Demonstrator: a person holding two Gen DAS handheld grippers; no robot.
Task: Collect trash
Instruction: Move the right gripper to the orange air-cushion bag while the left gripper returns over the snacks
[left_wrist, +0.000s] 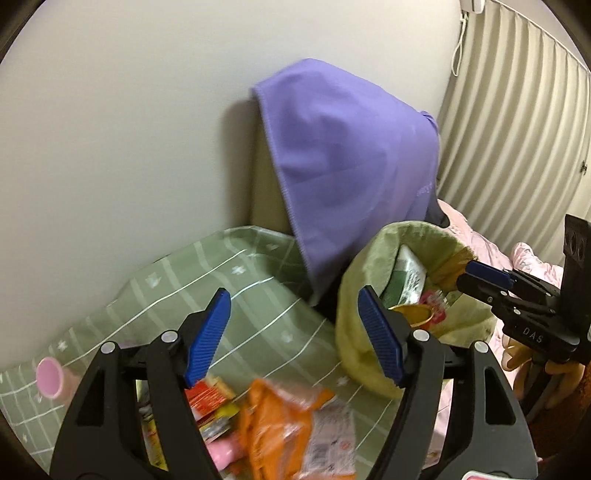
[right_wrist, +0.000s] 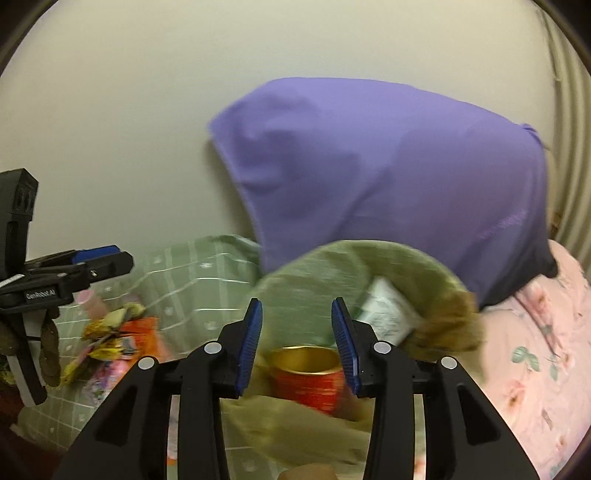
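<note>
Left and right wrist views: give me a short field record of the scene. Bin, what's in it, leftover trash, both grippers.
surface: green checked cloth
bin: soft green bag, mouth open
bin contents: red cup with gold inside; white and green carton
loose trash: orange wrapper and other packets on the cloth, blurred
other: pink cup at the cloth's left edge; purple cloth draped behind the bag
left gripper: open, empty, above the wrappers
right gripper: open, empty, over the bag's mouth

Both wrist cameras are looking forward and downward, close over the green bag (left_wrist: 369, 295) (right_wrist: 295, 280); the left one is sitting left of it, the right one directly above.
</note>
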